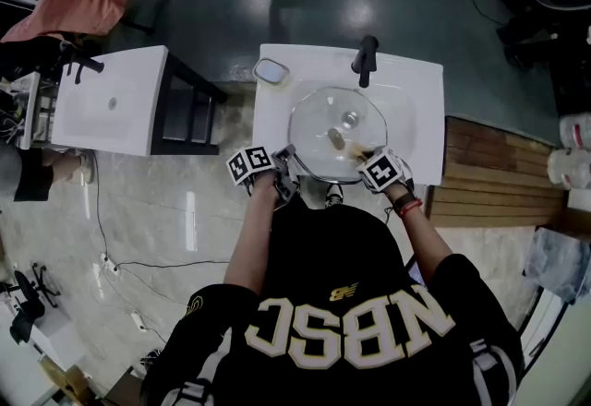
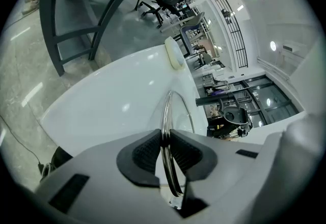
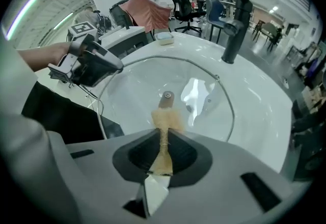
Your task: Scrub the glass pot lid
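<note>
Two grippers show in the head view, both at the near edge of one glass pot lid (image 1: 337,132) that lies over the bowl of a white sink (image 1: 420,90). The left gripper (image 1: 284,171) is at the lid's near-left rim, the right gripper (image 1: 363,158) at its near-right. One black faucet (image 1: 367,58) stands behind the lid and one bar of soap (image 1: 271,71) sits at the sink's far-left corner. A second white sink stands well apart to the left — two sinks in all.

From the left gripper view, the left gripper (image 2: 166,149) is clenched on the lid's metal rim (image 2: 166,111), which runs edge-on between the ribbed pads. It appears to be steadying the lid, nothing more.

From the right gripper view, the right gripper (image 3: 164,151) is grasping one tan scrub pad (image 3: 164,121), pinched thin between the pads with its frayed end out front. That end lies near the lid's single knob (image 3: 166,98); whether it presses on the glass cannot be told. The other gripper (image 3: 94,65) shows at the left, on the rim.

Judging by this, the scrubbing step is in hand — lid braced, pad at the glass near its centre. The next move likely calls for pressing the pad down and sweeping it across the dome and round the knob, while the left grip holds firm so the lid does not skid in the bowl.
</note>
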Demonstrator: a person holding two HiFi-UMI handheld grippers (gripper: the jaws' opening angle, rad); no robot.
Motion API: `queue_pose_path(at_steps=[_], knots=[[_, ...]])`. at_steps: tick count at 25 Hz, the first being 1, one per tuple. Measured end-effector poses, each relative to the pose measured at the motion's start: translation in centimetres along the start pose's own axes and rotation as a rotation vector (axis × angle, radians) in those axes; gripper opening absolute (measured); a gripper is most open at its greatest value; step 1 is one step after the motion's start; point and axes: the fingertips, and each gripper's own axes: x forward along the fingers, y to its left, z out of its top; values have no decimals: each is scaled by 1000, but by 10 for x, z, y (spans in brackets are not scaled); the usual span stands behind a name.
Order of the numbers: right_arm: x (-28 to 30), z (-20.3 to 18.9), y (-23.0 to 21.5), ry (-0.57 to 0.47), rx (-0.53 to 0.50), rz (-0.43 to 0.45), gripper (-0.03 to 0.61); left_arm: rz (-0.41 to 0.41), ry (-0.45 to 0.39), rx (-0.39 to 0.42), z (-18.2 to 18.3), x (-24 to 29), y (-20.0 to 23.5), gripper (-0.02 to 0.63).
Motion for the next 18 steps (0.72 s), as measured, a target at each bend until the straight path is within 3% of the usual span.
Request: queue_pose_path(at_steps=[3, 13, 18], knots=[[-3, 3, 12, -4, -7, 9, 52, 4, 2, 1, 1, 0, 0, 69], [10, 48, 83, -113, 13, 221, 51, 14, 14, -12, -2, 1, 4, 69], [26, 80, 92, -167, -4, 213, 49, 11, 21, -12, -3, 1, 5, 69]])
